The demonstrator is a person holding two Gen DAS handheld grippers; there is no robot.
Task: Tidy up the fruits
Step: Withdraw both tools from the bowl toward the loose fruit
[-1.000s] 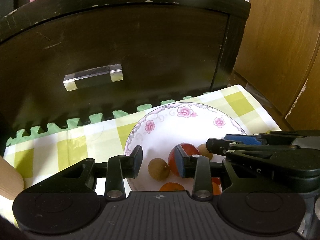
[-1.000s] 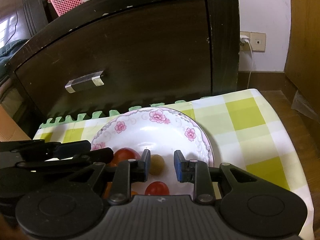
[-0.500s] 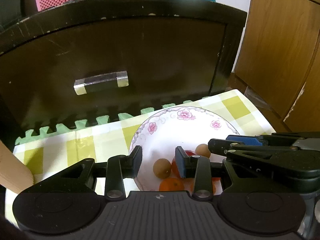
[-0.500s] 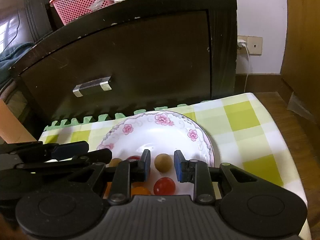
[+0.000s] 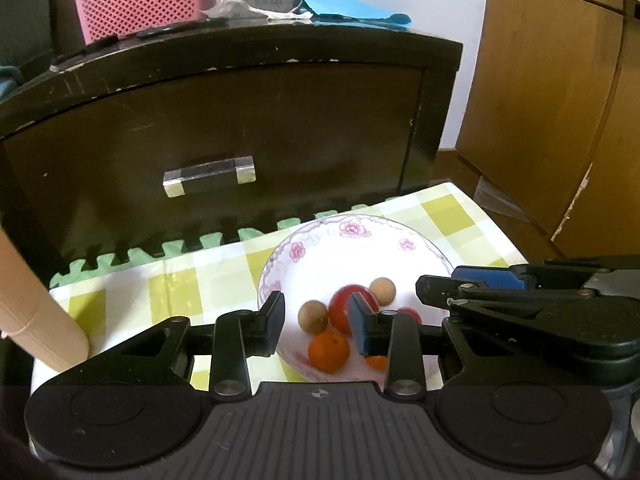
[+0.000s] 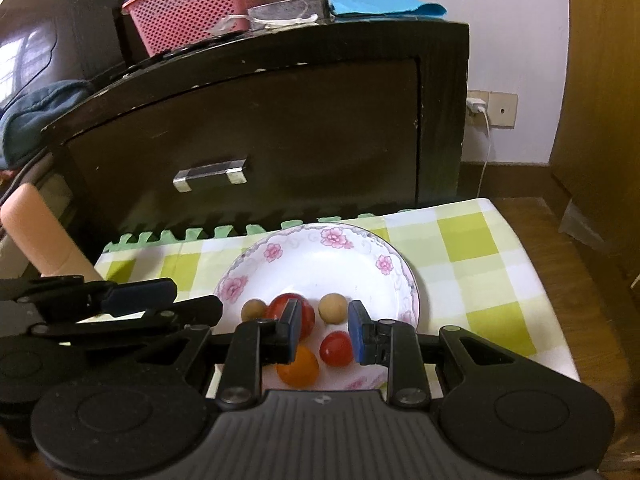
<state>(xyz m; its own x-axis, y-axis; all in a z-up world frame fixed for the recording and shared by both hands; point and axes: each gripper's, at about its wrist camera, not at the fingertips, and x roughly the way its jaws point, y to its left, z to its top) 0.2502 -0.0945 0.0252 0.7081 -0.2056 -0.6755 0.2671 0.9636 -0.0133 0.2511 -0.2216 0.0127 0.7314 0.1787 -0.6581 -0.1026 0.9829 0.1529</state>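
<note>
My right hand-held gripper [image 6: 323,332] hangs parted and empty above the near half of a flowered plate [image 6: 360,248]; a small red fruit [image 6: 336,349] lies between its blue pads, an orange one [image 6: 299,368] just left of that, partly behind the left finger. A little beyond the tips sit a tan round fruit [image 6: 333,308], a larger red fruit [image 6: 291,312] and a second tan one [image 6: 253,309] farther left. My left hand-held gripper [image 5: 316,324] is likewise spread wide with nothing in it, over the same plate [image 5: 360,232]; between its fingers I see a tan fruit [image 5: 313,317] and an orange [image 5: 329,351], with the big red fruit [image 5: 343,308] half hidden by the right pad. The plate rests on a green-checked cloth [image 6: 472,256] covering the surface. Past the cloth stands a dark cabinet [image 6: 304,128] with a metal handle [image 6: 210,175]. On top, farthest off, sits a pink basket [image 6: 196,4].
</note>
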